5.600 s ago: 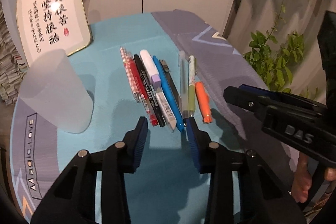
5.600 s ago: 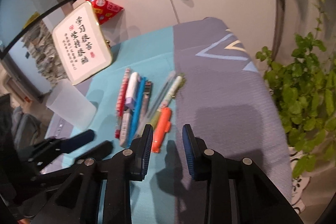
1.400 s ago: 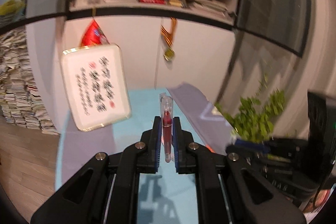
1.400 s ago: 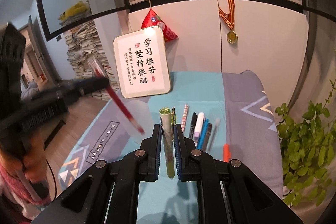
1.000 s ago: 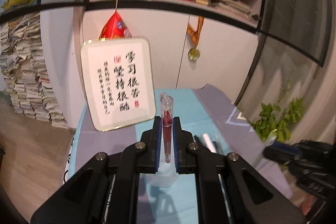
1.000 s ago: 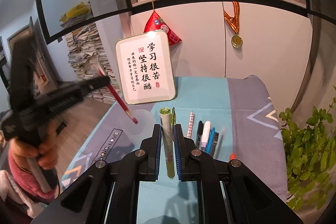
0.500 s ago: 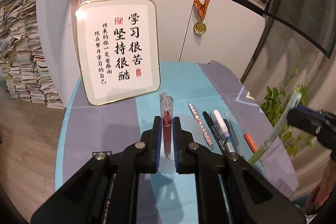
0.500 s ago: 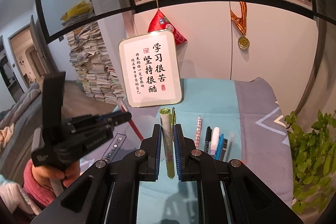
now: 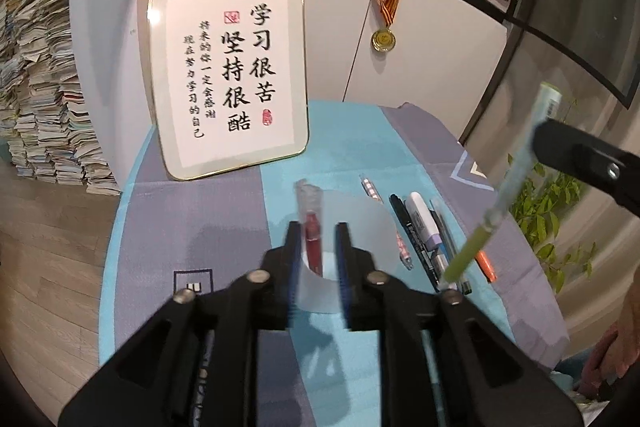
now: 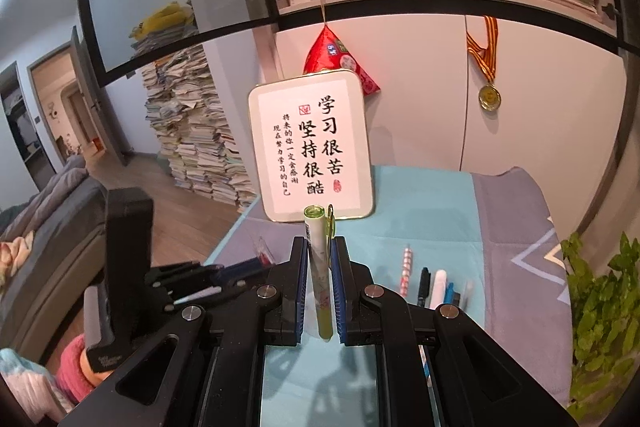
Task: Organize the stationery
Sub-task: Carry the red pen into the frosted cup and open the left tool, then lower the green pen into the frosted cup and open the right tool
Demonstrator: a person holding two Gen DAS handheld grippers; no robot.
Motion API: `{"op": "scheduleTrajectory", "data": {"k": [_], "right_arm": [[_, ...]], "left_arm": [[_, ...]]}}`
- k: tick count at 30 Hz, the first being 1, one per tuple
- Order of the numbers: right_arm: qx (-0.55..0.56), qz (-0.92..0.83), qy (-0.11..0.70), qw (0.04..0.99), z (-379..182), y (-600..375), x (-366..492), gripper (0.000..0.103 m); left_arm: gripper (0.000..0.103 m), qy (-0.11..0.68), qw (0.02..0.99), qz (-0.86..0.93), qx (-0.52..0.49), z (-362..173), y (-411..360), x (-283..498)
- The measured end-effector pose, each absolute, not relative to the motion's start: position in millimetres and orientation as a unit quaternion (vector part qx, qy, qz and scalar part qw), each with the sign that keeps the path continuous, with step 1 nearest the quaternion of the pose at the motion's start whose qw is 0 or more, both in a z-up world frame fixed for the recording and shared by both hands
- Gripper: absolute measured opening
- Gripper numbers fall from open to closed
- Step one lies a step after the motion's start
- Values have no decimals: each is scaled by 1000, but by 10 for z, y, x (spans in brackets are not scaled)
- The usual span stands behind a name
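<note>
Now left gripper (image 9: 318,239) hangs parted over cup (image 9: 344,251), red pen (image 9: 313,239) between.

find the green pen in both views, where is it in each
Left wrist: the green pen slants across the right side, held by the right gripper, its lower tip above the row of pens on the table.
Right wrist: the same pen stands upright at centre, clamped between the fingers.
Shared landmark: the framed calligraphy sign, standing at the back of the table in both.
</note>
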State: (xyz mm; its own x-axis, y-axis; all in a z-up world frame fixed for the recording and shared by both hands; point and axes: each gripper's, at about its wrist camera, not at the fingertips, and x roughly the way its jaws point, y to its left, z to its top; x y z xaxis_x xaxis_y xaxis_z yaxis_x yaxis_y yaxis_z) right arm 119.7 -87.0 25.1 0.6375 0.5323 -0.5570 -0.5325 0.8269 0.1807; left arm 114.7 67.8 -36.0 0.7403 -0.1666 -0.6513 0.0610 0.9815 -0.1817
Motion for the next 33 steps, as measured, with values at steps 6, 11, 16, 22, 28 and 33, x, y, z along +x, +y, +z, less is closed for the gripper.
{"op": "scheduleTrajectory", "data": {"k": [6,11,16,22,28,33], "right_arm": [[-6,303,296,906,320,-717,1270,13],[-21,303,289,908,305,-533,1371,13],[-30,305,305,902,172,-391,1493,13],[-49,293,334,894,-78,-286,1606,13],[-49,287,360,886,-287,-267,1713,13],[-58,291,380,876,-423,-191,1778,13]], "left_arm": [[44,322,942,-50,-78,-232,777,935],[45,316,944,-46,-76,-223,859,793],[45,324,942,-38,-81,-288,950,759],[45,331,939,-40,-87,-356,987,781],[45,337,937,-49,-82,-399,951,803],[45,344,934,-49,-79,-437,939,808]]}}
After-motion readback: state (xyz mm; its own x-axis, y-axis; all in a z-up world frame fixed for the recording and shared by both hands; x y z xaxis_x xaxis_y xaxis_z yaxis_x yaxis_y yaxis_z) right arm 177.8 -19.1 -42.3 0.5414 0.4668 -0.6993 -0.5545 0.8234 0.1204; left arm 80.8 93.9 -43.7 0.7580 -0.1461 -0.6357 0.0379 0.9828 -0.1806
